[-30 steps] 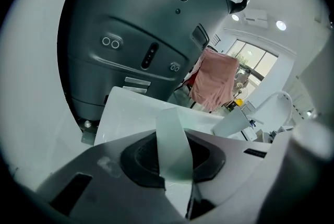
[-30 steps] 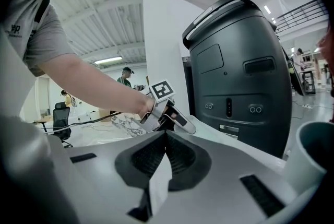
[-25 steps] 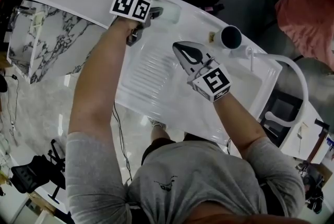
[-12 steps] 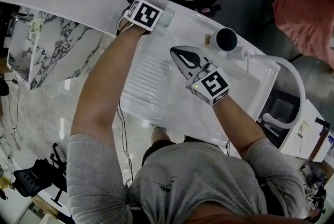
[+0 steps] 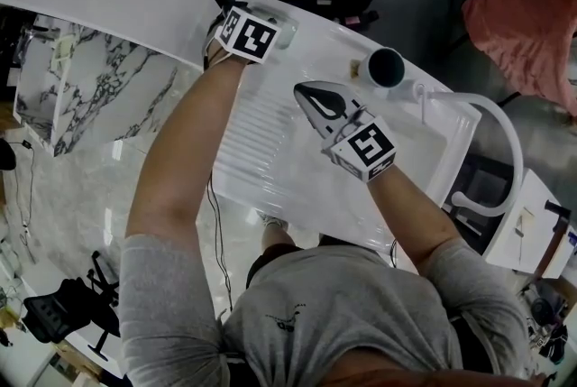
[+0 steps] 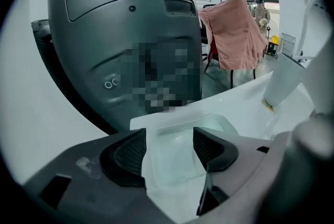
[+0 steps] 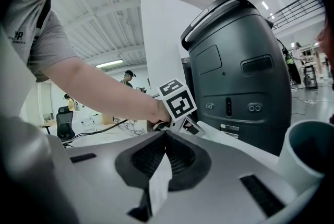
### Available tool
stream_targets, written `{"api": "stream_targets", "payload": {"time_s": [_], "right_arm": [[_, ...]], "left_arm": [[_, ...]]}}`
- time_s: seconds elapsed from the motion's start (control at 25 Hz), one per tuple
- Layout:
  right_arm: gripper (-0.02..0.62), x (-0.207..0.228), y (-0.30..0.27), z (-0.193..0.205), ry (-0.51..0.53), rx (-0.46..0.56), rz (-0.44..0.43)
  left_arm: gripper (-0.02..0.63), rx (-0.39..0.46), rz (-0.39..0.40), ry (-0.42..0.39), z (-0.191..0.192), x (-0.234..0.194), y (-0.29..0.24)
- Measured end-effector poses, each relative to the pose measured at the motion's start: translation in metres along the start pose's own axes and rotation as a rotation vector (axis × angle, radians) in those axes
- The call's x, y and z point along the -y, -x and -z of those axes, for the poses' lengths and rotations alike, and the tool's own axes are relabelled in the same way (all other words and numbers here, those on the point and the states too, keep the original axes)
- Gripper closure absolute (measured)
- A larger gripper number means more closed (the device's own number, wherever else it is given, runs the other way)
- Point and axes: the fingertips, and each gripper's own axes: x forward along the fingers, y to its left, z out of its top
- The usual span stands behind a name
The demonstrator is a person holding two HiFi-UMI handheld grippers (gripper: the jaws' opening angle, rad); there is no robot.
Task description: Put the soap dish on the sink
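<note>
A: What does the soap dish (image 6: 180, 131) look like?

B: It is a shallow, pale tray, translucent and slightly greenish. It is rectangular with rounded corners, a raised rim and a smooth, glossy surface.

A: Where is it?

B: It lies flat on the far corner of the white sink (image 5: 270, 151), just in front of a dark grey machine (image 6: 120, 35) with a rounded plastic shell.

A: Does the left gripper (image 6: 169, 157) have it?

B: No. Its jaws are spread wide, and the black ribbed pads (image 6: 130, 155) stand on either side of the dish without pressing on it.

A: And the right gripper (image 7: 166, 152)?

B: It is pressed together with nothing pinched. It hangs over the ribbed draining board in the middle of the sink.

A: Anything else on the sink?

B: A dark round cup (image 5: 386, 67) stands at the back edge, near a curved white tap (image 5: 505, 137). The sink is hard, glossy and white, and its board has parallel grooves.
</note>
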Motion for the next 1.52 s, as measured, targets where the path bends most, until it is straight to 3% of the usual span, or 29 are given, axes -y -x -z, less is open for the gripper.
{"api": "stream_targets", "payload": {"time_s": [0.16, 0.28, 0.52, 0.76, 1.04, 1.52], "right_arm": [[0.541, -0.003, 0.003, -0.008, 0.008, 0.0, 0.004], [0.541, -0.006, 0.005, -0.019, 0.023, 0.008, 0.002], [0.541, -0.025, 0.018, -0.048, 0.029, 0.021, 0.001], [0.541, -0.056, 0.031, -0.086, 0.034, 0.039, -0.03], [0.541, -0.11, 0.053, -0.133, 0.083, 0.043, -0.098], [0.541, -0.169, 0.076, -0.174, 0.134, 0.024, -0.189]], "left_arm": [[0.325, 0.054, 0.001, 0.036, -0.012, -0.005, 0.024], [0.325, 0.118, -0.051, 0.071, -0.021, -0.023, 0.062], [0.325, 0.252, 0.003, 0.157, -0.017, -0.019, 0.144], [0.36, 0.335, -0.04, 0.227, 0.017, -0.03, 0.241], [0.404, 0.514, -0.04, 0.334, 0.062, -0.018, 0.364], [0.501, 0.771, -0.041, 0.363, 0.123, 0.035, 0.493]]}}
